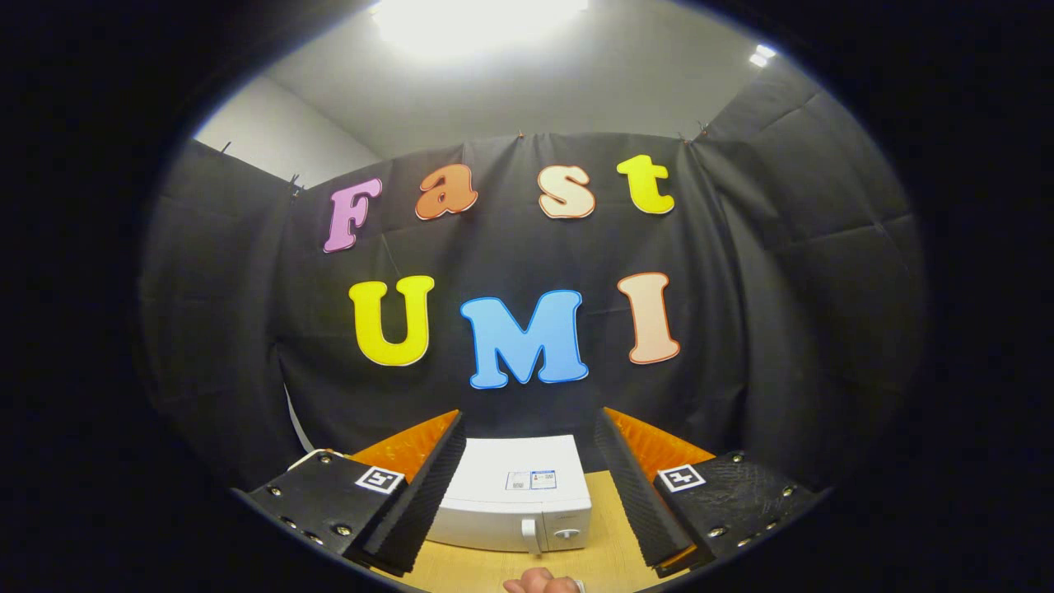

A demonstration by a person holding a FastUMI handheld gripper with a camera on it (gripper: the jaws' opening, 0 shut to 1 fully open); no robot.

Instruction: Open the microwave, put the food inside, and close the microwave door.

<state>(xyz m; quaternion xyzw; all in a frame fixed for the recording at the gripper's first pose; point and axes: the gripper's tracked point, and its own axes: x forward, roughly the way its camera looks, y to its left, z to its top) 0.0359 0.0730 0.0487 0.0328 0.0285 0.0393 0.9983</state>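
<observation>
Framing the shut microwave [515, 494], parted fingers [416, 494] grip nothing.

Setting: recording booth, staged for a household task; not a real kitchen.
Walls: black cloth [766, 272] hung on three sides, pinned along its top edge, creased in places.
Above the cloth: plain pale wall [272, 123] and ceiling, one bright ceiling light [469, 21], a smaller lamp [762, 56] off to the side.
Furnishing: one light wooden surface [609, 535] set against the back cloth, carrying a single white microwave [515, 494], door shut.
Claw [527, 486]: fingers spread wide apart, holding nothing, microwave between and beyond them.
</observation>
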